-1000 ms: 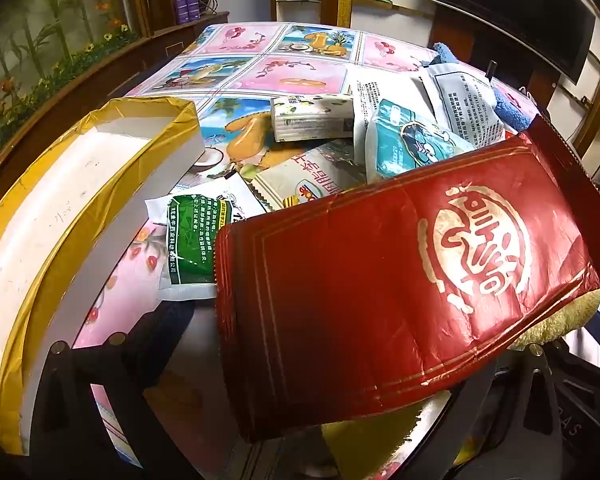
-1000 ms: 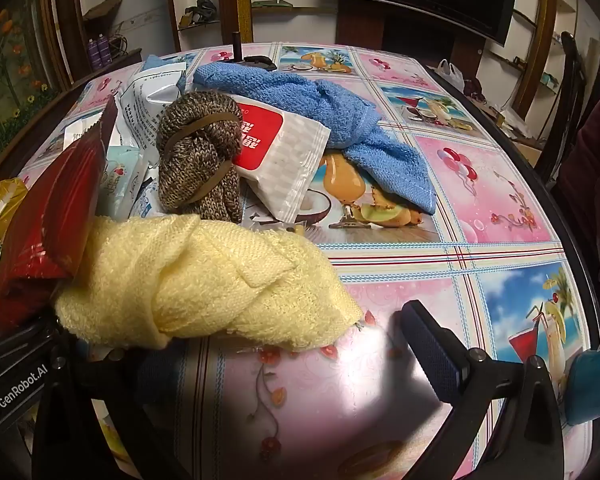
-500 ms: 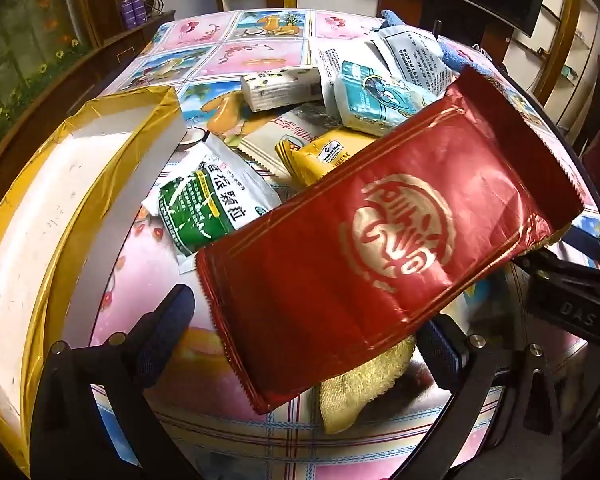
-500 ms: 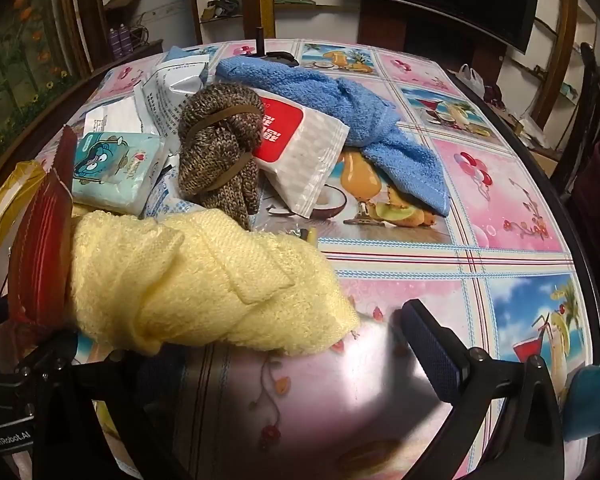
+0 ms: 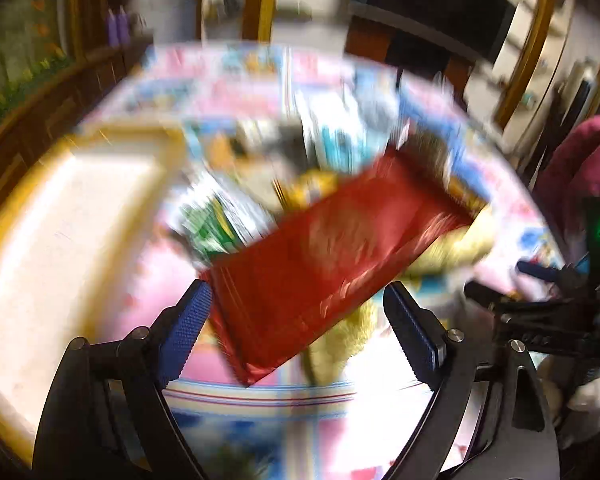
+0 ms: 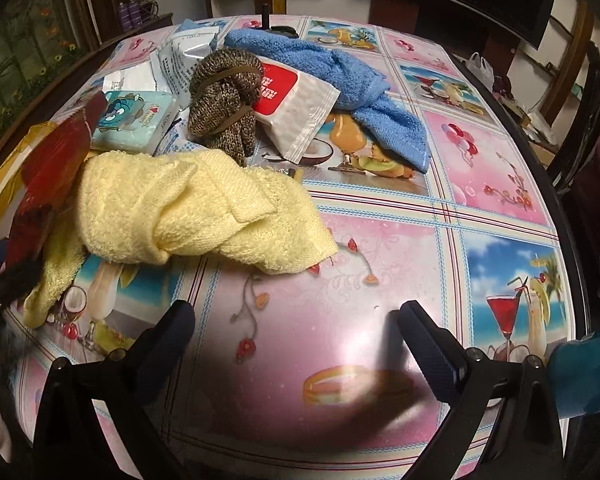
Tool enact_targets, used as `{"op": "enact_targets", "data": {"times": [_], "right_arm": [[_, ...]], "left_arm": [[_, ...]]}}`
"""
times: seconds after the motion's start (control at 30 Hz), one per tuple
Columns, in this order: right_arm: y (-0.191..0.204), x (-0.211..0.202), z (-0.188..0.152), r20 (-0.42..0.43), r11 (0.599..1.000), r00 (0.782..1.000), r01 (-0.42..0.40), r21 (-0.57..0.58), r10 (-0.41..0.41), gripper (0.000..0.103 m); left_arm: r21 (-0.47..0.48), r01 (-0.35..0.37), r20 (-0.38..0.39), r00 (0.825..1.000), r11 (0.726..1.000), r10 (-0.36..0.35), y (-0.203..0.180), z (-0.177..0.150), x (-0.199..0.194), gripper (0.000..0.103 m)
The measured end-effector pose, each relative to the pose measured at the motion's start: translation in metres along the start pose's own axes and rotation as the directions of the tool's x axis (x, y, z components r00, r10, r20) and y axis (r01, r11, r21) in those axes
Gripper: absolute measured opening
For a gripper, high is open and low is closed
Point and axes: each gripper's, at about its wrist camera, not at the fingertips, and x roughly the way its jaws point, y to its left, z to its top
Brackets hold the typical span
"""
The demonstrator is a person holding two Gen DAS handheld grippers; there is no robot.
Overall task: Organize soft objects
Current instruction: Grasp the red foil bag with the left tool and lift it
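A red foil packet point(image 5: 328, 264) lies tilted across a yellow towel point(image 5: 452, 248), and it sits between the fingers of my left gripper point(image 5: 296, 300). The jaws are closing; the left pad is close to the packet's corner and the right pad stands clear of it. This view is badly blurred. In the right wrist view the yellow towel point(image 6: 196, 204) lies bunched on the tablecloth, with the red packet point(image 6: 52, 168) leaning at its left. My right gripper point(image 6: 296, 320) hangs open over bare cloth in front of the towel, with nothing between its fingers.
A white box with yellow-taped edges point(image 5: 60, 220) stands at the left. Behind the towel lie brown knitted gloves point(image 6: 224, 96), a white-and-red pouch point(image 6: 296, 100), a blue towel point(image 6: 340, 76) and a teal tissue pack point(image 6: 132, 120). A person's sleeve point(image 6: 580, 376) shows at the right.
The left gripper has pulled back and up, so the red packet looks smaller and now sits between narrowing fingers. The right gripper drew back from the yellow towel, which lies farther ahead.
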Motion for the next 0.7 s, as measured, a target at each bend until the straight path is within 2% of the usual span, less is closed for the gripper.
{"op": "enact_targets", "data": {"times": [0.03, 0.1, 0.17, 0.2, 0.23, 0.27, 0.33, 0.37, 0.43, 0.5, 0.57, 0.6, 0.7], "right_arm": [[-0.002, -0.009, -0.001, 0.045, 1.000, 0.999, -0.015, -0.001, 0.015, 0.101], [-0.002, -0.034, -0.006, 0.168, 0.999, 0.985, -0.048, -0.008, 0.049, 0.101], [-0.002, -0.059, -0.010, 0.310, 0.999, 0.950, -0.051, 0.002, 0.047, 0.103], [-0.003, -0.068, -0.010, 0.376, 0.999, 0.926, -0.042, 0.013, 0.034, 0.103], [-0.002, -0.073, -0.007, 0.421, 0.999, 0.906, -0.051, 0.013, 0.041, 0.103], [-0.001, -0.073, 0.001, 0.429, 0.998, 0.902, -0.057, 0.007, 0.048, 0.103], [0.003, -0.062, 0.023, 0.371, 0.998, 0.927, -0.061, 0.007, 0.054, 0.103], [0.003, -0.055, 0.031, 0.346, 0.996, 0.935, -0.090, 0.005, 0.082, 0.102], [0.004, -0.045, 0.040, 0.339, 0.991, 0.932, -0.134, 0.005, 0.124, 0.102], [0.002, -0.033, 0.039, 0.343, 0.985, 0.926, -0.173, 0.019, 0.156, 0.102], [-0.001, -0.026, 0.039, 0.295, 0.980, 0.938, -0.197, 0.033, 0.179, 0.102], [-0.004, -0.030, 0.036, 0.316, 0.979, 0.931, -0.201, 0.033, 0.181, 0.102], [-0.008, -0.034, 0.033, 0.344, 0.987, 0.930, -0.154, 0.046, 0.129, 0.102]], "left_arm": [[-0.002, -0.005, 0.086, 0.996, 1.000, 0.005, 0.007, 0.002, -0.024, 0.089], [-0.003, -0.003, 0.200, 0.980, 1.000, 0.004, 0.015, 0.004, -0.053, 0.089], [0.013, 0.002, 0.295, 0.955, 1.000, -0.006, 0.025, 0.006, -0.074, 0.095], [0.018, 0.012, 0.304, 0.953, 1.000, -0.017, 0.028, 0.006, -0.077, 0.097], [0.020, 0.018, 0.279, 0.960, 1.000, -0.023, 0.032, 0.008, -0.075, 0.097], [0.033, 0.017, 0.230, 0.973, 0.999, -0.024, 0.033, 0.010, -0.068, 0.097], [0.079, 0.013, 0.157, 0.987, 0.997, -0.025, 0.030, 0.008, -0.054, 0.097], [0.109, 0.012, 0.135, 0.990, 0.994, -0.026, 0.027, 0.006, -0.048, 0.097], [0.186, 0.026, 0.103, 0.994, 0.982, -0.046, 0.015, 0.001, -0.039, 0.097], [0.301, 0.030, 0.084, 0.995, 0.953, -0.058, -0.001, -0.003, -0.033, 0.097], [0.412, 0.022, 0.068, 0.996, 0.911, -0.055, -0.019, -0.004, -0.021, 0.097], [0.447, 0.030, 0.057, 0.996, 0.894, -0.062, -0.024, -0.002, -0.015, 0.097], [0.516, 0.080, -0.015, 0.996, 0.853, -0.085, -0.036, 0.011, 0.008, 0.097]]}}
